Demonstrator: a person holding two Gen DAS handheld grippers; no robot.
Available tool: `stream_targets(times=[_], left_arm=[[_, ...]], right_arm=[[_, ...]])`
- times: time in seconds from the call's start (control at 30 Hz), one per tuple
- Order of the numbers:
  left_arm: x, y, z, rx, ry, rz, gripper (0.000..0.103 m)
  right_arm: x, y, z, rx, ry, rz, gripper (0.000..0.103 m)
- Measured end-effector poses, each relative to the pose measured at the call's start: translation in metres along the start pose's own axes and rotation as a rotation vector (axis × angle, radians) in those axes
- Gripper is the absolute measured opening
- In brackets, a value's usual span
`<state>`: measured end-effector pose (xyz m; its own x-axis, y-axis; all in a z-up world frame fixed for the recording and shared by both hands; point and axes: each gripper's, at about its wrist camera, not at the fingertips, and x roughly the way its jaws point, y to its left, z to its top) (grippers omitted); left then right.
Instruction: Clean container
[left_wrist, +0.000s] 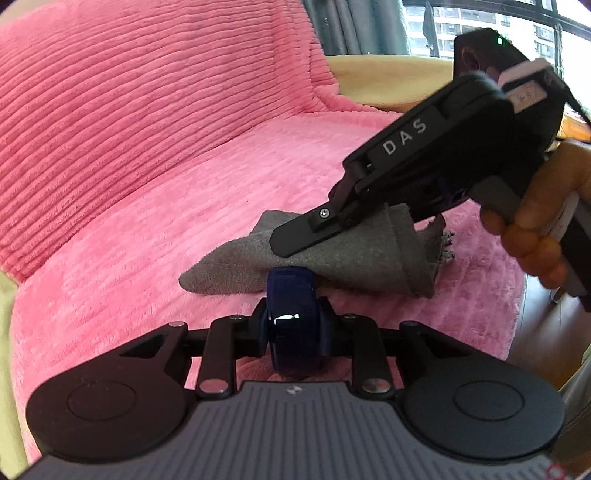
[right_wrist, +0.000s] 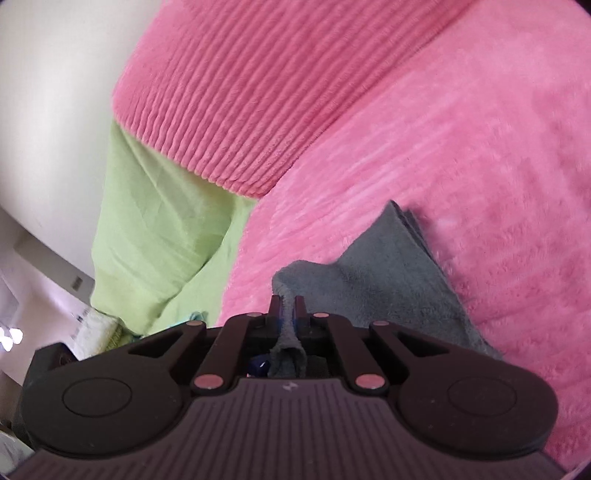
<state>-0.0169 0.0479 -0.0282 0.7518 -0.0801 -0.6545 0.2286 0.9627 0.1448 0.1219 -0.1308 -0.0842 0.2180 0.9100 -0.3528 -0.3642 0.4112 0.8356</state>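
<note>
A small dark blue glossy container (left_wrist: 291, 317) stands on its edge between the fingers of my left gripper (left_wrist: 292, 314), which is shut on it just above the pink sofa seat. Right behind it a grey cloth (left_wrist: 332, 258) hangs folded, its lower edge touching the container's top. My right gripper (left_wrist: 291, 240) comes in from the upper right and is shut on that cloth. In the right wrist view the grey cloth (right_wrist: 384, 273) is pinched between the right gripper (right_wrist: 287, 306) fingers, and a glint of the blue container (right_wrist: 258, 363) shows below.
A pink ribbed sofa seat (left_wrist: 166, 206) and backrest (left_wrist: 147, 85) fill the scene. A green cover (right_wrist: 155, 229) hangs at the sofa's end. A hand (left_wrist: 539, 218) holds the right gripper's handle. Wooden floor (left_wrist: 543, 332) lies at the right; a window (left_wrist: 480, 22) is beyond.
</note>
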Motion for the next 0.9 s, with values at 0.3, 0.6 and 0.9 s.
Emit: stream_targets(times=[0.3,0.6,0.9], left_arm=[[-0.004,-0.003,-0.002,0.025,0.004,-0.006,0.03],[-0.013,0.002,0.004,-0.004,0.003,-0.012,0.031],[-0.009,-0.007,0.018,0.033,-0.105,-0.024,0.029]], right_arm=[[0.003,-0.015,-0.001,0.067,0.003,-0.045,0.004],[0.004,0.01,-0.006,0.005,0.017,0.025,0.004],[-0.018,0.007,0.003,0.029,-0.103,-0.021,0.005]])
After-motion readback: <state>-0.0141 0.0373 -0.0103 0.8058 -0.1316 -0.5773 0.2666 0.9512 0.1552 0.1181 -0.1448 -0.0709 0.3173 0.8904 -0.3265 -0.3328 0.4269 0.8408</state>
